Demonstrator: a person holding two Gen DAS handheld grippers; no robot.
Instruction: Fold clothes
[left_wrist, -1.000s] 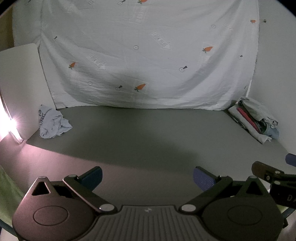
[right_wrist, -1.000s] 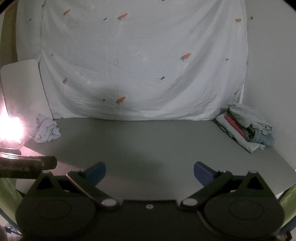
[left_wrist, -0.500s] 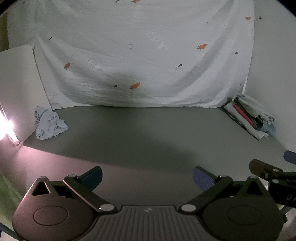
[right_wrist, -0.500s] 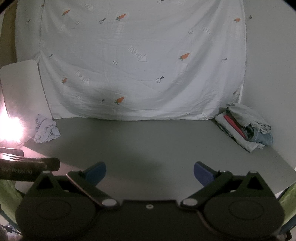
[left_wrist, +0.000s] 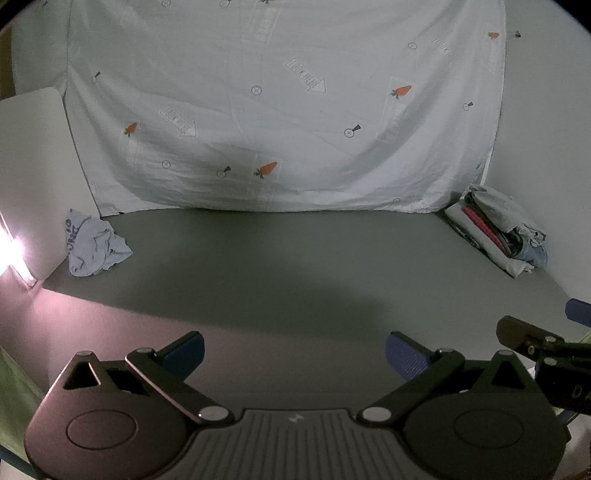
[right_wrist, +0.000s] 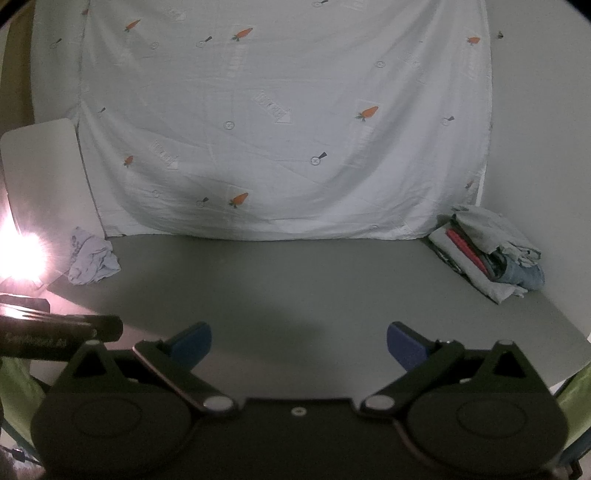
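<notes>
Both tongs, left (left_wrist: 293, 350) and right (right_wrist: 299, 341), are hovering released; reach for crumpled garment (left_wrist: 94, 245), pinching one edge.

1. Looks like a makeshift recording corner in a home or small lab, not a lived-in room.
2. A bedsheet (left_wrist: 288, 110) printed with carrots and arrows hangs as a backdrop over the wall.
3. A plain grey table (left_wrist: 295, 266) sits right against it.
4. A bright lamp (right_wrist: 18, 254) glares at the left edge, beside a white board (left_wrist: 33, 166).
5. A crumpled cloth (left_wrist: 94, 245) lies far left; a stack of clothes (left_wrist: 498, 230) sits far right.
</notes>
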